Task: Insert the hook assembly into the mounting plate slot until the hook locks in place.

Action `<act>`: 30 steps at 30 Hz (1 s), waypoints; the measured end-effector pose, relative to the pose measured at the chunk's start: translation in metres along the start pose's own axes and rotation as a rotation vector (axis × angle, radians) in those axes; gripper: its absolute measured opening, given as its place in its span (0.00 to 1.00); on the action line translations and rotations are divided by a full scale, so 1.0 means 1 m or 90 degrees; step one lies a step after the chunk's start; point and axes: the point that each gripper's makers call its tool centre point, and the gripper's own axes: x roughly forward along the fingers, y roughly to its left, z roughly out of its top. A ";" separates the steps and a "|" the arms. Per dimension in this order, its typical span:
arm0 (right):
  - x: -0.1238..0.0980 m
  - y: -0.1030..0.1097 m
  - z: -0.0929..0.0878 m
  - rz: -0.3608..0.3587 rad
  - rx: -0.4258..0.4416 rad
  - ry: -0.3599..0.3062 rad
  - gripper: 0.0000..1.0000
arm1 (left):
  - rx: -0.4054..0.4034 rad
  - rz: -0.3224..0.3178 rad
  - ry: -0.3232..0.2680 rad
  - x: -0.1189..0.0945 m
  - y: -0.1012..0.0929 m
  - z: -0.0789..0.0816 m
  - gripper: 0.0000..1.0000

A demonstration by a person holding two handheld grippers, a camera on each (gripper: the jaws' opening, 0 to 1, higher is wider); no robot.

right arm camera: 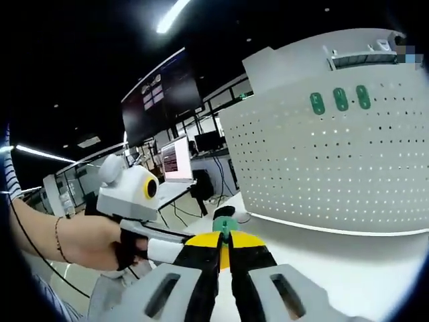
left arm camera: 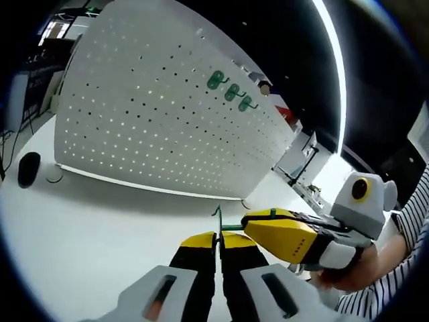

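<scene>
Up front, both grippers' fingers pinch a green hook (left arm camera: pixel 218 218) over the white table (left arm camera: pixel 100 215) (dim office).

Left gripper view: low over the white table (left arm camera: pixel 100 221), facing the pegboard (left arm camera: pixel 154 127) from near, board tilted in frame; right gripper view: close in too, board (right arm camera: pixel 335 161) at right; shared: pegboard with green hooks (left arm camera: pixel 230 90).
</scene>
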 end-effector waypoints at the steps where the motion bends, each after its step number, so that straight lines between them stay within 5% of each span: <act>1: -0.001 0.000 0.001 0.002 0.020 0.003 0.05 | 0.006 0.005 -0.006 -0.001 0.002 0.002 0.01; 4: -0.003 0.004 0.004 0.026 0.086 0.006 0.14 | 0.026 0.013 -0.018 -0.005 0.005 0.007 0.01; 10: 0.001 0.014 0.010 0.056 0.109 0.005 0.13 | 0.153 0.031 -0.032 -0.008 0.003 0.015 0.01; 16: 0.004 0.015 0.013 0.057 0.121 -0.006 0.10 | 0.226 0.028 -0.056 -0.010 -0.009 0.021 0.01; 22: 0.003 0.013 0.021 0.040 0.061 -0.032 0.05 | 0.243 0.034 -0.075 -0.012 -0.014 0.025 0.01; 30: 0.001 0.018 0.021 0.042 0.071 -0.020 0.01 | 0.266 0.046 -0.090 -0.016 -0.015 0.030 0.01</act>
